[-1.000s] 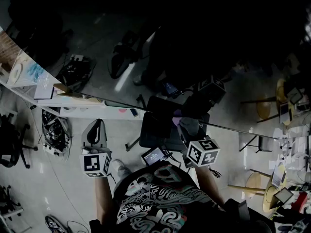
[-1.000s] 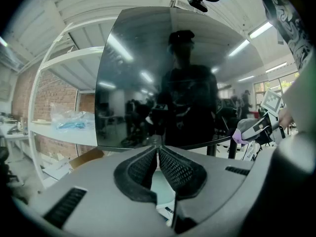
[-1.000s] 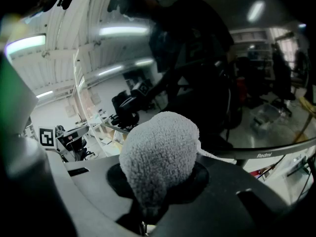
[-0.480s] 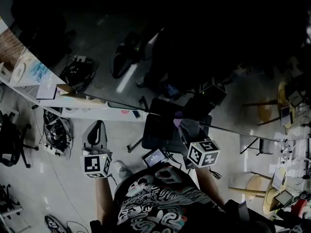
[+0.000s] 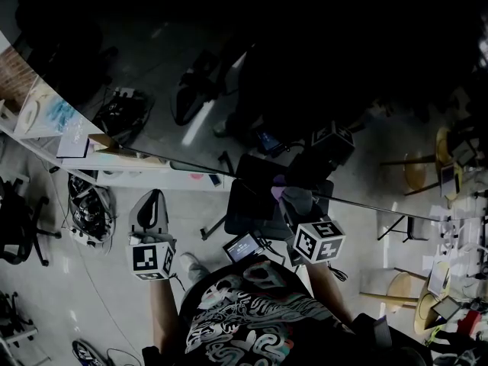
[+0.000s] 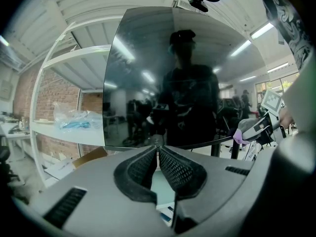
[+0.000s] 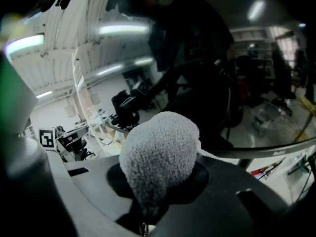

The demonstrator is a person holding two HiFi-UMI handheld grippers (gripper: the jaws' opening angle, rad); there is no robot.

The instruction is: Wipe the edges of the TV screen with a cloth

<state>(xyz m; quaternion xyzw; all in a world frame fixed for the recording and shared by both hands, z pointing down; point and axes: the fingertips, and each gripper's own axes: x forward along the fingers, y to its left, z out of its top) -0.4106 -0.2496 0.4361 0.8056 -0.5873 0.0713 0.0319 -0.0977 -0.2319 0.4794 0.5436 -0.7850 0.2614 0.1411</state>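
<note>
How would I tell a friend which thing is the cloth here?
Find the big dark TV screen and follow its lower edge to the right gripper. The cloth is the pale, fuzzy wad pinched in it; everything around it is hard plastic or glass.

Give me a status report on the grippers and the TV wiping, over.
Left gripper shut, empty. Right gripper shut on fluffy grey cloth, at the bottom edge of the dark glossy TV screen. Nothing seen blocking the edge.
</note>
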